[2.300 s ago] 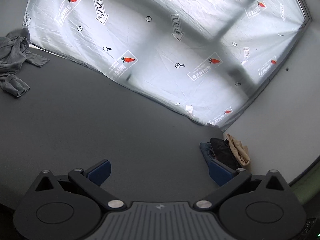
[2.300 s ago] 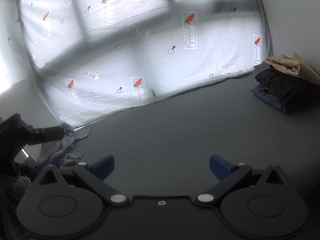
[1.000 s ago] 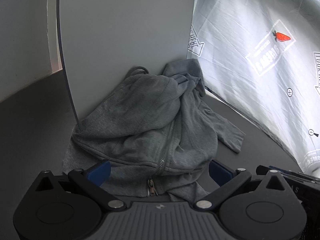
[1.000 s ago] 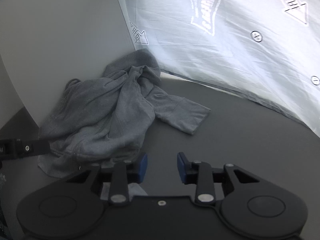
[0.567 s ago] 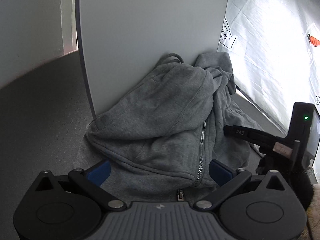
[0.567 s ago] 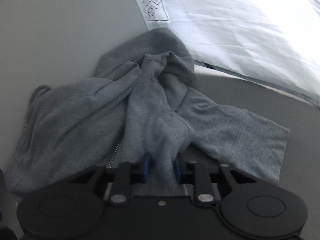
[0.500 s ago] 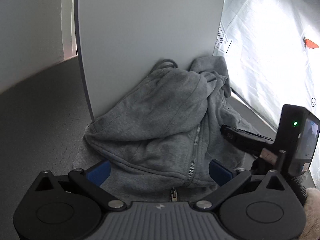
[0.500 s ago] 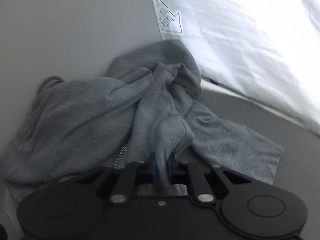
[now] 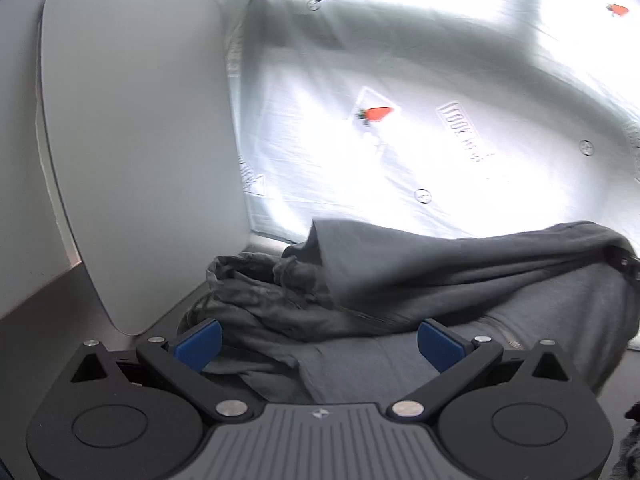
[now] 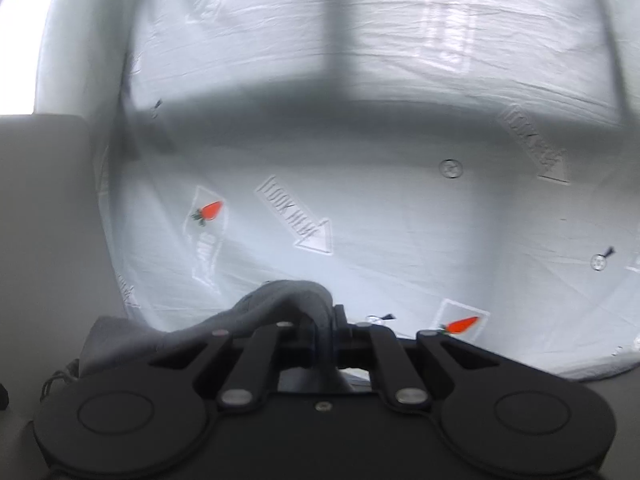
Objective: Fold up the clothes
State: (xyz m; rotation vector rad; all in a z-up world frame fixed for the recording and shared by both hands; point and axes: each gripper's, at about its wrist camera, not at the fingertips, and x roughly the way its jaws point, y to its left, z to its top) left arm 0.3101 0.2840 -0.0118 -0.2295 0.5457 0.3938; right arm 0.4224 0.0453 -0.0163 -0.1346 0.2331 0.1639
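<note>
Right gripper (image 10: 326, 340) clamped on crumpled grey zip hoodie (image 9: 460, 280), lifting it off dark table (image 9: 48, 328); left gripper (image 9: 318, 342) spread, empty; advise gripping hem before spreading flat

The right gripper (image 10: 328, 340) has its jaws pinched tight on a fold of the grey hoodie (image 10: 280, 300), apparently lifted. The left gripper (image 9: 318, 340) hovers spread wide, low over the hoodie.

A white printed sheet (image 10: 360, 200) hangs behind; a grey panel (image 9: 136, 152), perhaps a board, stands left.
</note>
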